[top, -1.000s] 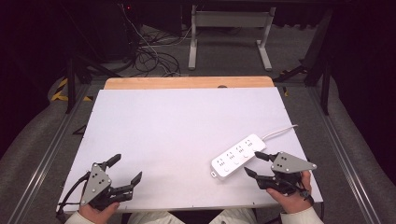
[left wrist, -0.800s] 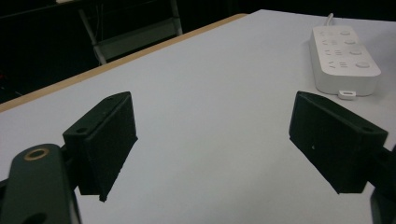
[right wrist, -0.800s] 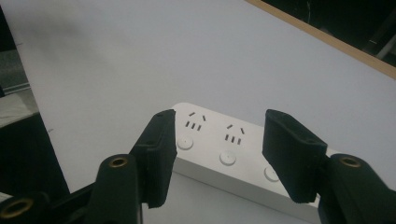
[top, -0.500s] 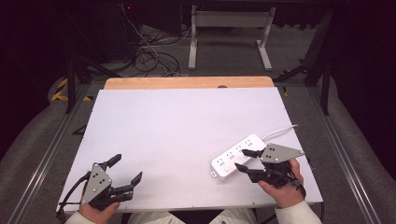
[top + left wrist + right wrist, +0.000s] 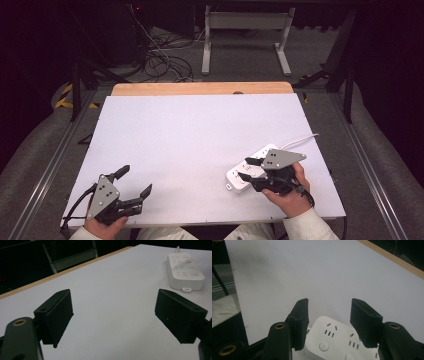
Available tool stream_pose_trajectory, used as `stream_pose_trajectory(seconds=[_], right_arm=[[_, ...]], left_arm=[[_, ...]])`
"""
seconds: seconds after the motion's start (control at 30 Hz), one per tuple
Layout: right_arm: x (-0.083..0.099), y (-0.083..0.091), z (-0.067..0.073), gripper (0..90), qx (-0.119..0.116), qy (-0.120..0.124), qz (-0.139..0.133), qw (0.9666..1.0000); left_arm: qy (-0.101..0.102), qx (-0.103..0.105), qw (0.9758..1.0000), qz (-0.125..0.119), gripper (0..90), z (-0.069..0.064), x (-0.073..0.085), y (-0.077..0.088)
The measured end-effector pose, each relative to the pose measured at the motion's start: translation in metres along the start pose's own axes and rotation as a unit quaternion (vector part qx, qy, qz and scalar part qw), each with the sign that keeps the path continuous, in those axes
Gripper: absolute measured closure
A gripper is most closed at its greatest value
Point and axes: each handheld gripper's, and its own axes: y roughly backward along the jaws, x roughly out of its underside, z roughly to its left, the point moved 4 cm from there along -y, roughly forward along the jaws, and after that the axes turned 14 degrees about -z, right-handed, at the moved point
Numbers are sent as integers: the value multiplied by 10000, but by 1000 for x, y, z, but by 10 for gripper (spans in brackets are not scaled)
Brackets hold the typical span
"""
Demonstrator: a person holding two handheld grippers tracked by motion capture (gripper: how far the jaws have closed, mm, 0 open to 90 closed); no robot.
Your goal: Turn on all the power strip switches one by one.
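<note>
Your right gripper (image 5: pixel 248 169) hangs with jaws spread over the white power strip (image 5: pixel 239 175); your left gripper (image 5: pixel 134 181) rests released on the table (image 5: pixel 200 130).

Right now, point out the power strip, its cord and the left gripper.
power strip (image 5: pixel 185 267), left gripper view, its top face.
cord (image 5: pixel 300 140), high view, mid-length on the table.
left gripper (image 5: pixel 135 182), high view, midway between its open jaws.
</note>
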Motion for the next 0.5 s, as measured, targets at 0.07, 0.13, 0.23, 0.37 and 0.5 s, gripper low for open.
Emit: stream_pose_trajectory(seconds=[0.07, 0.13, 0.23, 0.37, 0.5], right_arm=[[-1, -3, 1, 495, -28, 7, 20, 10000], [-2, -6, 2, 497, -68, 4, 43, 10000], [-3, -9, 3, 514, -73, 4, 78, 9999], [-4, -10, 4, 583, -232, -94, 115, 9996], [-5, -12, 5, 681, -410, -177, 195, 9988]], left_arm=[[4, 7, 10000, 10, 153, 0, 0, 0], [0, 3, 10000, 2, 153, 0, 0, 0], [-14, -1, 10000, -6, 154, 0, 0, 0], [4, 8, 10000, 7, 154, 0, 0, 0], [-8, 4, 10000, 9, 155, 0, 0, 0]])
